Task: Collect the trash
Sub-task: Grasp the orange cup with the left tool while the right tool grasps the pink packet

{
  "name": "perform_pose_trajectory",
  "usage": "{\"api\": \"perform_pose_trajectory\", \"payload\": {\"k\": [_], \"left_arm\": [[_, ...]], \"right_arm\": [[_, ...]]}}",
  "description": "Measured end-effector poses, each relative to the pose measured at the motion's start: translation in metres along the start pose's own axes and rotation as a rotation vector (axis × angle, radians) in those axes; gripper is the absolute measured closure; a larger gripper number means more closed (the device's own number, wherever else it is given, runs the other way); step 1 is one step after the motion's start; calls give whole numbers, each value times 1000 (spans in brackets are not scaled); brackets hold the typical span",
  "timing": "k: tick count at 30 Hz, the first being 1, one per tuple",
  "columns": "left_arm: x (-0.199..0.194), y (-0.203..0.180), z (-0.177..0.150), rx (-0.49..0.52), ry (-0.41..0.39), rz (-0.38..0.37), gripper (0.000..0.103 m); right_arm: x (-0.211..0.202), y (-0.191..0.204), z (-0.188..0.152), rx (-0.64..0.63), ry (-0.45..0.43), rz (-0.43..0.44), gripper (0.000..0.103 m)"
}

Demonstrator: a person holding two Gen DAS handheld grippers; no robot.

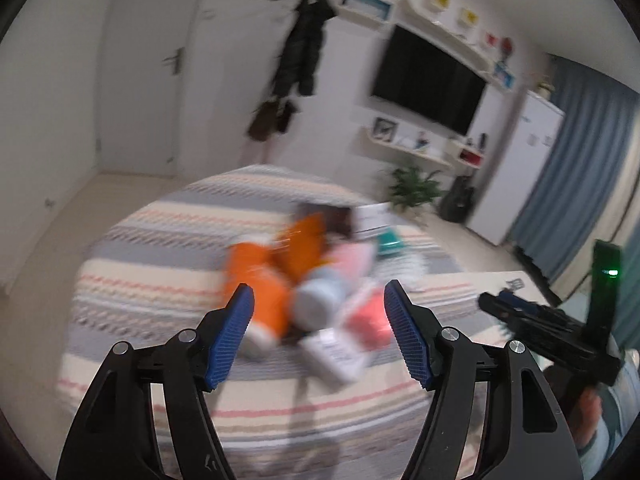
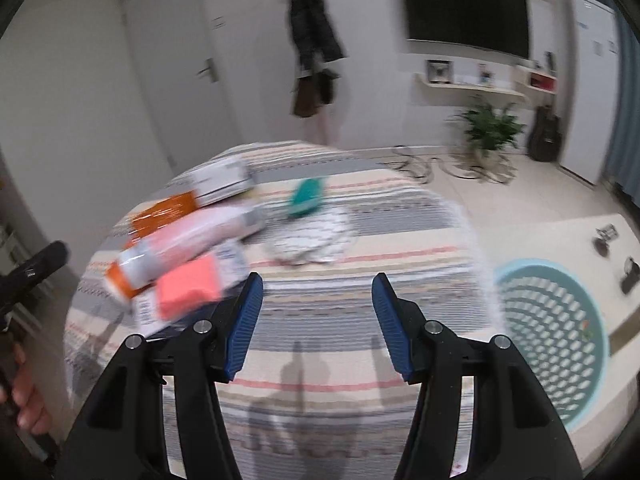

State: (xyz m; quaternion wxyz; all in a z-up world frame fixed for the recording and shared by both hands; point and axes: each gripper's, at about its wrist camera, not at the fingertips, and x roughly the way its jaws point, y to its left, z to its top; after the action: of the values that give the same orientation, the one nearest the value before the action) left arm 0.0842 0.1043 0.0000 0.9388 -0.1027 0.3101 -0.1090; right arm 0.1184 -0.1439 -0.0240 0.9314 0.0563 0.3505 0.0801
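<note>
- Both grippers, left [image 1: 319, 332] and right [image 2: 317, 322], are wide apart and hold nothing.
- The trash [image 2: 180, 248] lies piled on the bed [image 2: 360, 240]; the basket [image 2: 552, 340] is beside it.
- Best to grab one piece slowly.

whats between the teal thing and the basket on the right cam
Only striped cloth lies between the teal item and the basket, plus the cloth's fringed edge, in the right wrist view.

Bright indoor light, heavy motion blur throughout, fisheye bending at the edges, soft shadows on the striped bedspread [image 2: 320, 360]
</note>
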Motion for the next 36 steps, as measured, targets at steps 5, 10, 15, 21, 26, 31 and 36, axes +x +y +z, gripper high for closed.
{"api": "perform_pose_trajectory", "payload": {"k": [5,10,15,21,26,31,36], "left_arm": [[21,48,-1,-41,82,73,37],[49,64,6,-66,141,48,37],[81,51,10,-17,199,47,37],[110,45,2,0,263,38,37],[115,51,-5,-26,267,15,40],[110,60,-8,-71,232,16,44],[91,79,-12,-131,182,25,44]], "right_arm": [[20,55,-6,-82,33,56,44],[33,90,-11,-152,41,42,34],[46,100,-16,-208,63,-10,29],[53,77,-16,-201,98,-39,29],[48,37,-16,-137,109,-68,29],[43,3,-11,-45,122,-93,29],[33,15,-1,-51,90,6,29]]}}
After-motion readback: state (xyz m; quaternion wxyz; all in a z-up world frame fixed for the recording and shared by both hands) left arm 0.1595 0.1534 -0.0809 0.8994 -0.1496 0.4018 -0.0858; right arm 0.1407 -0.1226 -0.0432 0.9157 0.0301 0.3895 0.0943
